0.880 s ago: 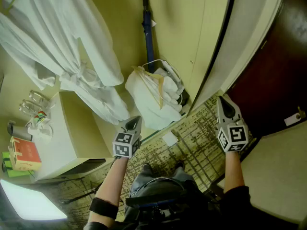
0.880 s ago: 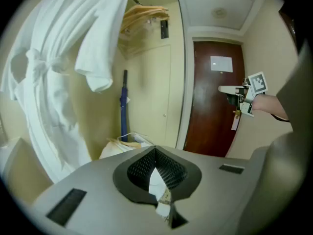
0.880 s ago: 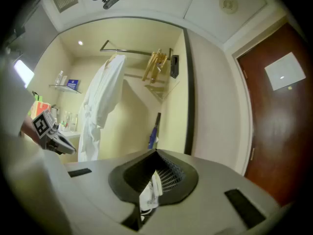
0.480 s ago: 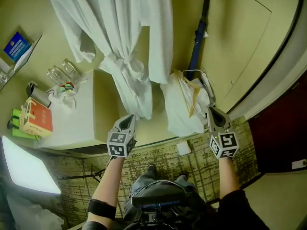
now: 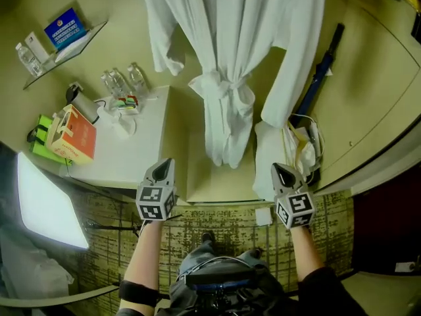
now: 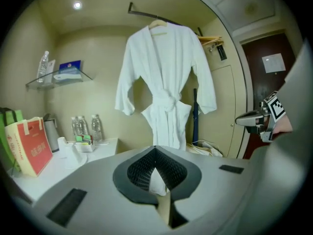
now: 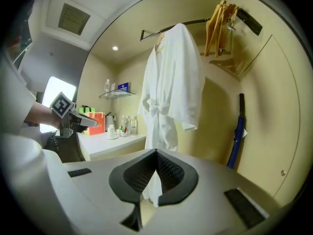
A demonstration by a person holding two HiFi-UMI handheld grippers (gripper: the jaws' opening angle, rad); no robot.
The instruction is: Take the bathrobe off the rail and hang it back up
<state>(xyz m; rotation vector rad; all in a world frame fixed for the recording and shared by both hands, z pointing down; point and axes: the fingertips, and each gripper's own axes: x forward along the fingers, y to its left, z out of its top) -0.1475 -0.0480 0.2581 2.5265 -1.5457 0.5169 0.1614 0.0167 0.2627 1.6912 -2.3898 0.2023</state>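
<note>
Left gripper (image 5: pixel 162 166) and right gripper (image 5: pixel 281 170) sit closed, empty; tugging cloth could slide the bathrobe (image 5: pixel 223 58) off what looks like a hanger (image 6: pixel 157 22).

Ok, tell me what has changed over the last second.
The person has turned to face the bathrobe: it slid from the head view's upper left to top centre, still hanging on the rail. The left gripper and right gripper now point at it. Nothing was gripped or released; both stay shut and empty.
</note>
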